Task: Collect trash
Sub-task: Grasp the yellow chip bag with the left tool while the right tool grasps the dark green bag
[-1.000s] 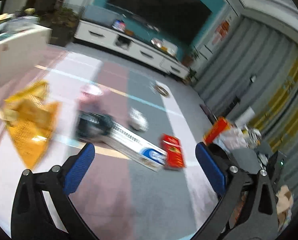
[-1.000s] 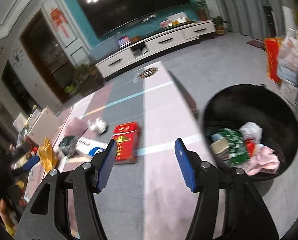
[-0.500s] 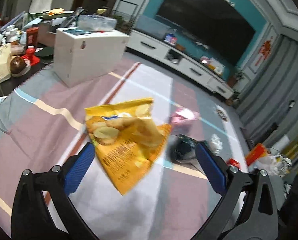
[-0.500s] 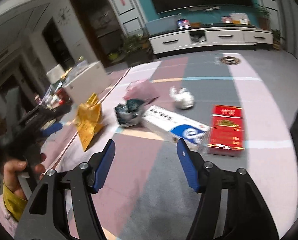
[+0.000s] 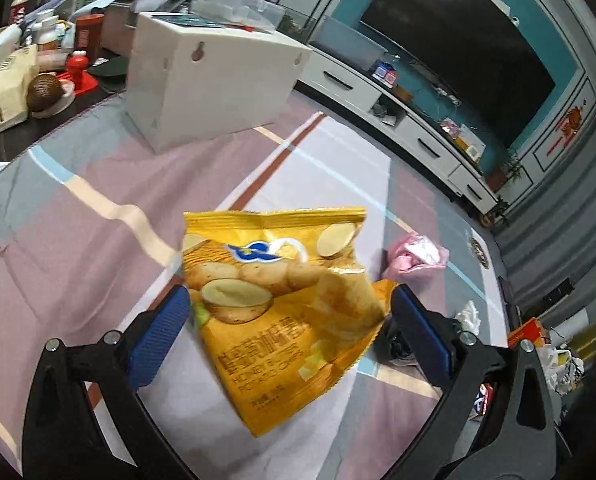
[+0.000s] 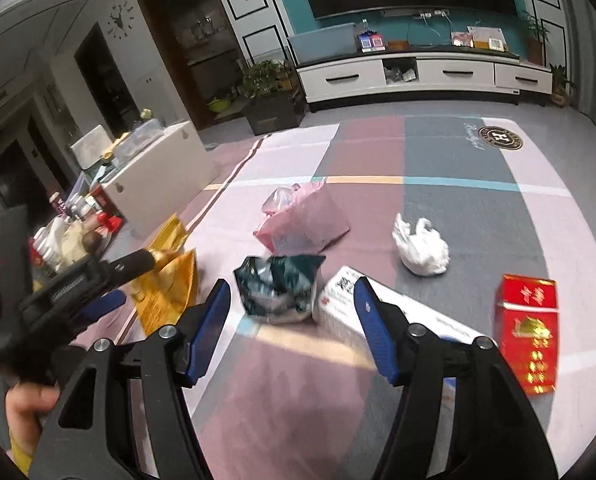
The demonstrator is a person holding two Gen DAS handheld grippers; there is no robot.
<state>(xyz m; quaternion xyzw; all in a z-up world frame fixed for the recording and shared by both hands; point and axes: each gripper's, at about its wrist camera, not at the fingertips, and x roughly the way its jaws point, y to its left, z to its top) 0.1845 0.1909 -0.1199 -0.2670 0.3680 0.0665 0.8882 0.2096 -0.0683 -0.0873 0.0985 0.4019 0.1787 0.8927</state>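
The left gripper's (image 5: 290, 330) blue fingers (image 5: 160, 338) stand wide apart over the striped mat (image 5: 98, 184), one on each side of the yellow chip bag (image 5: 282, 312). The bag lies flat between them, and whether either pad touches its edges cannot be told. In the right wrist view the same gripper (image 6: 110, 284) reaches in from the left edge, held by a hand (image 6: 22, 408), its tips at the chip bag (image 6: 166, 292).

The right gripper's (image 6: 292, 330) fingers (image 6: 210, 330) are also apart, having just opened a little, with nothing between them. They hang above the mat in front of a crumpled dark teal wrapper (image 6: 280, 290).

From left to right on the mat in the right wrist view: the chip bag, the teal wrapper, and behind it a pink plastic bag (image 6: 304, 220). Just right of the wrapper lies a long white box (image 6: 394, 312), partly hidden by the right finger. Farther back is a wad of white tissue (image 6: 420, 248), and near the right edge a red carton (image 6: 528, 340).

At the far left a white crate (image 6: 158, 176) stands at the mat's edge, with cluttered bottles and packets beside it. In the left wrist view the pink bag (image 5: 416, 254) lies just beyond the chip bag to the right, and the tissue (image 5: 469, 316) farther right.
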